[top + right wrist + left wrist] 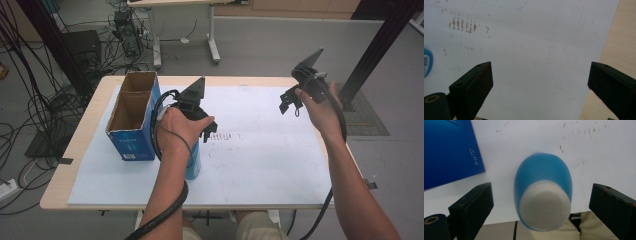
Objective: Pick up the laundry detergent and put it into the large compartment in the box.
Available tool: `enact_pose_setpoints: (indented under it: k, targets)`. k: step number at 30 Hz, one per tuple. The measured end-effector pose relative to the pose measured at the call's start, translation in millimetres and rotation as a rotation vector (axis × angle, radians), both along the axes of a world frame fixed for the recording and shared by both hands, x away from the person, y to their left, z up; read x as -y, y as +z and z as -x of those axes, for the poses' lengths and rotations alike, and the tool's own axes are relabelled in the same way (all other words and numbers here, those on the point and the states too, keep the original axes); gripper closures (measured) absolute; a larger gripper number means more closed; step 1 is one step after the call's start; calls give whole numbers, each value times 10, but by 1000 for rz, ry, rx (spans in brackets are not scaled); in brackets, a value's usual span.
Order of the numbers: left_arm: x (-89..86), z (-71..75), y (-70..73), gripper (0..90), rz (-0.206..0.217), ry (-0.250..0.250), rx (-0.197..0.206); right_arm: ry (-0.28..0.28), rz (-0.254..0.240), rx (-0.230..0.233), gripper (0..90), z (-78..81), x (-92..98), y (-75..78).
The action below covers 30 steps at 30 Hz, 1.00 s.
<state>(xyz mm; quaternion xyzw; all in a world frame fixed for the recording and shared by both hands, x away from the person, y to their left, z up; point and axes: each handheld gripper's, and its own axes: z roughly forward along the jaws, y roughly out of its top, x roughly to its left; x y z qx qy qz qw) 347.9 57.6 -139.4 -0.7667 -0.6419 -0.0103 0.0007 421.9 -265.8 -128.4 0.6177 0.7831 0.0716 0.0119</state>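
A blue plastic bottle with a white cap point(543, 197) stands upright near the table's front edge, just beside an open blue cardboard box point(134, 116). The left gripper point(541, 205) hovers directly above, jaws spread either side of the cap. The right gripper point(291, 102), also spread and empty, hangs well apart.

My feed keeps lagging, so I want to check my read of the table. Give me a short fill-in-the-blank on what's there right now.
1. The blue bottle stands between the wide-open jaws of the ____ tool.
2. The blue box beside it is open at the top and has ____ compartments.
3. The right tool is ____, over the white sheet.

Missing words: left; two; open
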Motion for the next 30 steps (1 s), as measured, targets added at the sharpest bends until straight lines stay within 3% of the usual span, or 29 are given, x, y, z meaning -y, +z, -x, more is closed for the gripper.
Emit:
enact_pose_setpoints:
  k: [30]
  targets:
    - [73, -17, -234, 55, -21, 6, -7, -1, -2, -16, 58, -51, 39, -92]
